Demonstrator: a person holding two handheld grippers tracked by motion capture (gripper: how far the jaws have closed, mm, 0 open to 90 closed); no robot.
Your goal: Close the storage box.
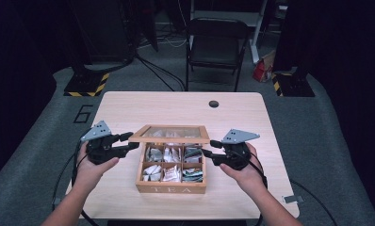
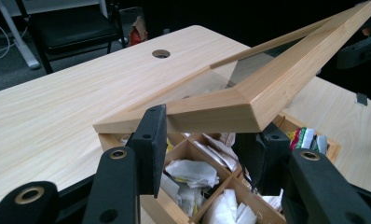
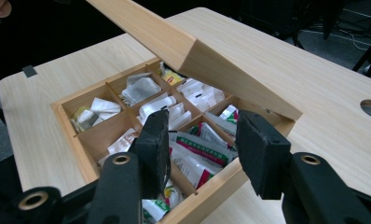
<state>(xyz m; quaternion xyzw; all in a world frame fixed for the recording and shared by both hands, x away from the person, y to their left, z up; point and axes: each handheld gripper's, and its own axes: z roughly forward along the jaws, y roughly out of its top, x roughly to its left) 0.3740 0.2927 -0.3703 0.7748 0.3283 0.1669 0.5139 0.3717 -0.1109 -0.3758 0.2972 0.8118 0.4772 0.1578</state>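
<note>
A wooden tea box (image 1: 171,189) with several compartments of tea bags (image 1: 163,173) stands mid-table. Its glass-paned lid (image 1: 170,134) is raised at a slant. My left gripper (image 1: 130,141) is at the lid's left front corner. In the left gripper view the lid (image 2: 277,88) lies across the gripper (image 2: 207,149): one pad (image 2: 151,140) is on the front rim and the other sits under the corner, holding the lid up. My right gripper (image 1: 210,148) hovers at the box's right side. It is open (image 3: 202,149) over the box wall (image 3: 81,149), gripping nothing, with the lid (image 3: 174,42) above.
The light wood table (image 1: 129,108) has a round cable hole (image 1: 214,103) at the back and a strip of tape (image 1: 291,199) near its front right corner. A black folding chair (image 1: 216,47) stands behind the table. Cables trail from both grippers.
</note>
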